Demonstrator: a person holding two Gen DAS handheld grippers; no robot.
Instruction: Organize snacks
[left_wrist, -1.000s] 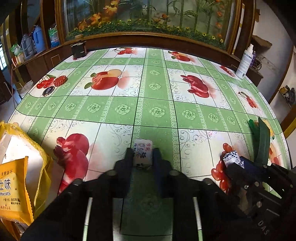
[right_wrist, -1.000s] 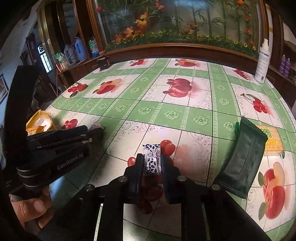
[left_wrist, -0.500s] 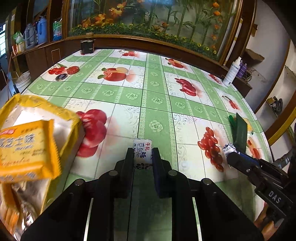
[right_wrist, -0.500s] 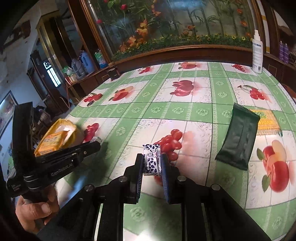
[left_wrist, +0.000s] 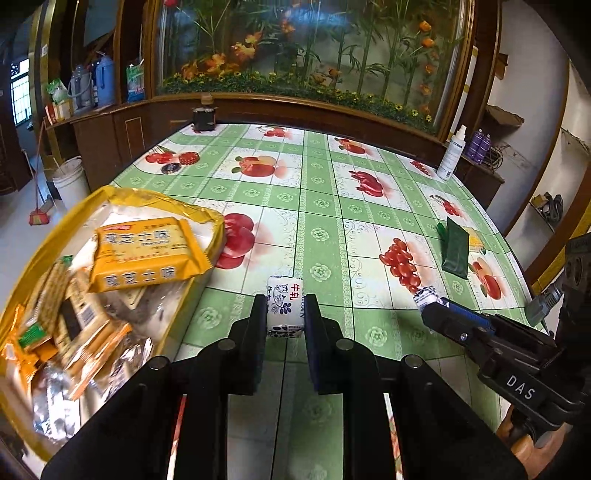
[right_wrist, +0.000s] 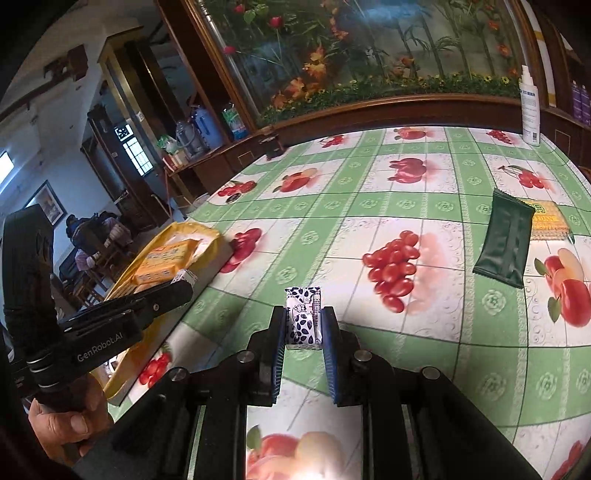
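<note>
My left gripper (left_wrist: 285, 308) is shut on a small white-and-blue wrapped candy (left_wrist: 284, 306), held above the table just right of an open yellow snack bag (left_wrist: 74, 221). The bag holds an orange biscuit packet (left_wrist: 147, 254) and several other snacks. My right gripper (right_wrist: 303, 325) is shut on a second white-and-blue candy (right_wrist: 303, 317) over the tablecloth; it also shows in the left wrist view (left_wrist: 428, 299). The left gripper (right_wrist: 183, 282) and the yellow bag (right_wrist: 207, 236) show at the left of the right wrist view.
A dark green snack pack (right_wrist: 506, 236) and a yellow packet (right_wrist: 548, 221) lie at the table's right. A white spray bottle (right_wrist: 530, 107) stands at the far right edge, a dark jar (left_wrist: 204, 117) at the far left. A wooden ledge borders the back.
Both grippers have moved left toward the yellow bag, each still holding its candy. The bag now fills the left of the left wrist view, its contents showing.
</note>
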